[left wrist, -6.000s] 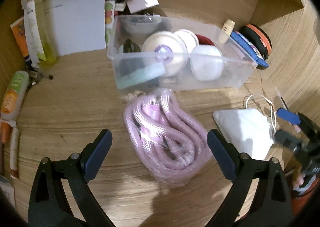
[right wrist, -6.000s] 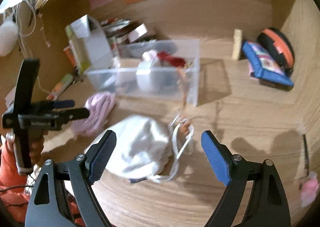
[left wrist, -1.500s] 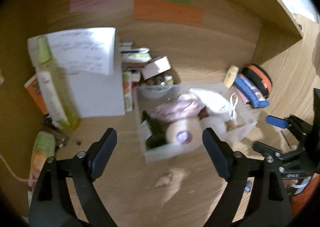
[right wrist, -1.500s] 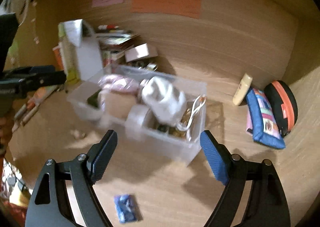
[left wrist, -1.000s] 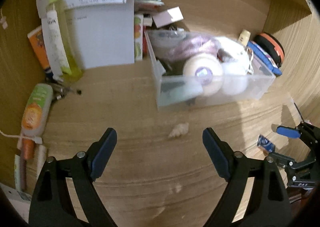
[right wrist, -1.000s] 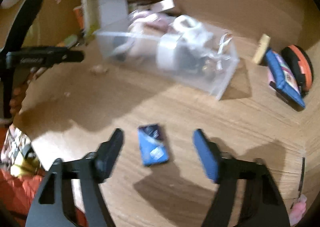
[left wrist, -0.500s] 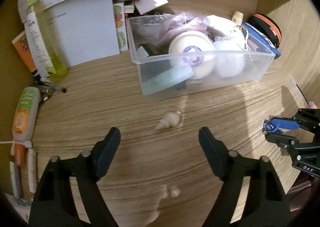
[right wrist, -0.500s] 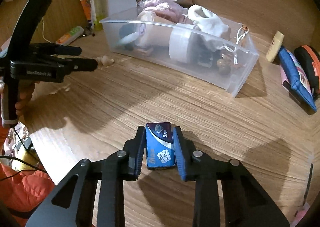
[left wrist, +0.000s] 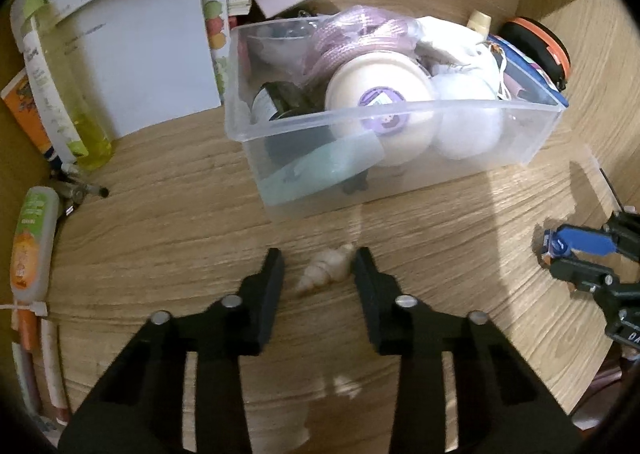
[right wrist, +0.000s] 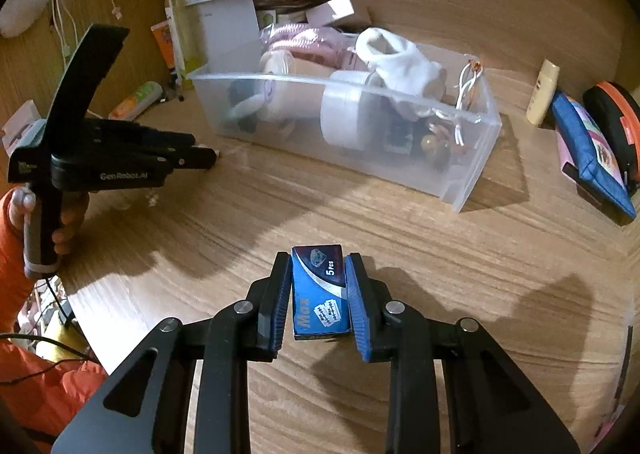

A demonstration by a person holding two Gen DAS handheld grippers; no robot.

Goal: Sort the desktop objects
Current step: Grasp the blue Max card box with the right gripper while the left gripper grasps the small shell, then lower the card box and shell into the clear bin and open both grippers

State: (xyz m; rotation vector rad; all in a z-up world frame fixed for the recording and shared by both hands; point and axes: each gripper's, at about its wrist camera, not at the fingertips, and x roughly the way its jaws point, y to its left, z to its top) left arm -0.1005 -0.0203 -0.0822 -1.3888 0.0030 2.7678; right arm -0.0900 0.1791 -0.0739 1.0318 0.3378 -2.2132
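Observation:
A small cream seashell [left wrist: 326,271] lies on the wooden desk in front of the clear plastic bin [left wrist: 400,178]. My left gripper [left wrist: 318,270] is around the shell, its jaws narrowed but with a gap on the left side. My right gripper [right wrist: 318,290] is shut on a small blue razor-blade box [right wrist: 320,292] and holds it just above the desk. The bin [right wrist: 468,170] holds a pink rope, white cloth, round white jars and a dark bottle. The right gripper shows at the right of the left wrist view [left wrist: 560,250], the left gripper at the left of the right wrist view [right wrist: 200,156].
A white folder [left wrist: 140,54], a yellow-green bottle [left wrist: 60,94] and tubes [left wrist: 34,242] stand left of the bin. A blue pouch [right wrist: 592,150], an orange-black case [right wrist: 616,110] and a small cream bottle [right wrist: 542,92] lie to the right. The desk's front edge is near.
My left gripper has come down around the seashell and its jaws have closed in from wide open. My right gripper stays shut on the blue box, lifted slightly.

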